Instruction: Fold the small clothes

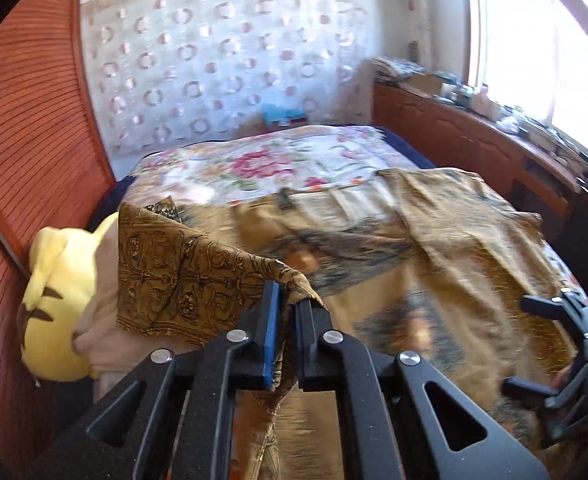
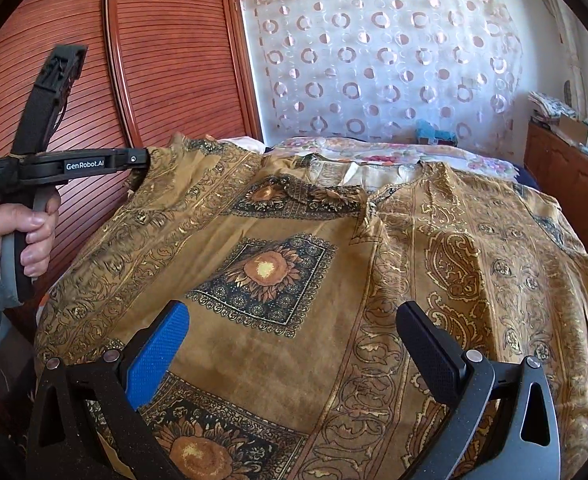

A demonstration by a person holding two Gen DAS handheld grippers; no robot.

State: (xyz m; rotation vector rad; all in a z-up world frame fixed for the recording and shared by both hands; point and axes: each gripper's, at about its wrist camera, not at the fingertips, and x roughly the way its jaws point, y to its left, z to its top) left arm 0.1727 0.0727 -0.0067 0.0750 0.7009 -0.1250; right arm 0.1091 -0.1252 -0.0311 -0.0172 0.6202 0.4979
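Observation:
A brown-gold patterned garment (image 2: pixel 294 280) with sunflower squares lies spread over the bed. My left gripper (image 1: pixel 289 300) is shut on a fold of its left edge (image 1: pixel 181 268) and holds it lifted above the bed; it shows at the left of the right wrist view (image 2: pixel 143 164), gripping the cloth. My right gripper (image 2: pixel 294 344) is open and empty, hovering just over the garment's near part; it also shows at the right edge of the left wrist view (image 1: pixel 534 344).
A yellow plush toy (image 1: pixel 57 304) lies at the bed's left by the red slatted wardrobe (image 1: pixel 25 160). A floral bedspread (image 1: pixel 261 164) covers the far bed. A wooden cabinet (image 1: pixel 474 136) with clutter runs along the right under the window.

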